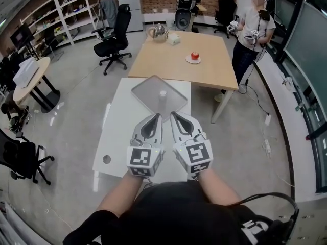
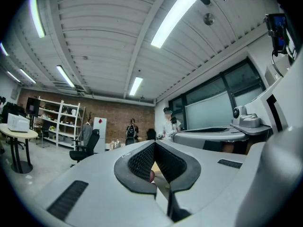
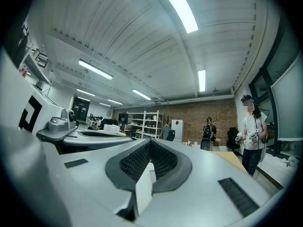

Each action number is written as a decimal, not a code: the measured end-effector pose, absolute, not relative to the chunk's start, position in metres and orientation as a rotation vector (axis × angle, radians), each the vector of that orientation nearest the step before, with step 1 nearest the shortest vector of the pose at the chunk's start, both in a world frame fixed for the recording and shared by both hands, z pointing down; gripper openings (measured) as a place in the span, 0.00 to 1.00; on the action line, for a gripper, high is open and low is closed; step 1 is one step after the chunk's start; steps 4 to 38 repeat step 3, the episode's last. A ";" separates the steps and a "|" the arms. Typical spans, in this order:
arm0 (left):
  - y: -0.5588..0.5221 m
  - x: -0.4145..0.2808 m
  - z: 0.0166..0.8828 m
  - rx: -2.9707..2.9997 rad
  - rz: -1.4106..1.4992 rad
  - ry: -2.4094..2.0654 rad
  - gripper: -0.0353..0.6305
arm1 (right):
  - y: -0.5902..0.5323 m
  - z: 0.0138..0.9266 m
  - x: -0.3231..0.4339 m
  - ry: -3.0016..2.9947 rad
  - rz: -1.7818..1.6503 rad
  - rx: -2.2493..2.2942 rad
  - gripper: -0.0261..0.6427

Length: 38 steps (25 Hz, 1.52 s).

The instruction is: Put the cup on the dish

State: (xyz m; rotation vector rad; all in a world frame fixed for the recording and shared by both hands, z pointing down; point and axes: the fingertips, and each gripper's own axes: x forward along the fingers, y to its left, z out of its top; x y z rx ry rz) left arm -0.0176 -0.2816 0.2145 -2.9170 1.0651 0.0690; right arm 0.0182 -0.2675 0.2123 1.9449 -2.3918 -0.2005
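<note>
While your left gripper and right gripper lie side by side, both have jaws closed on nothing. White cup stands upright on the grey dish, just ahead of the tips. Farther plate holds a red apple.

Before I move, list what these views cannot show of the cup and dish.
Small white cup: head view, too small to show its contents.
Grey square dish: both gripper views, blocked by the bodies of the left gripper and right gripper.
</note>
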 end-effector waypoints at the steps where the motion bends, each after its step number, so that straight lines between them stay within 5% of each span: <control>1: -0.280 -0.018 0.216 -2.918 0.076 1.054 0.05 | -0.266 0.213 0.018 -2.389 -0.201 1.949 0.06; 38: -0.278 -0.018 0.219 -2.921 0.086 1.035 0.05 | -0.263 0.213 0.018 -2.384 -0.202 1.959 0.06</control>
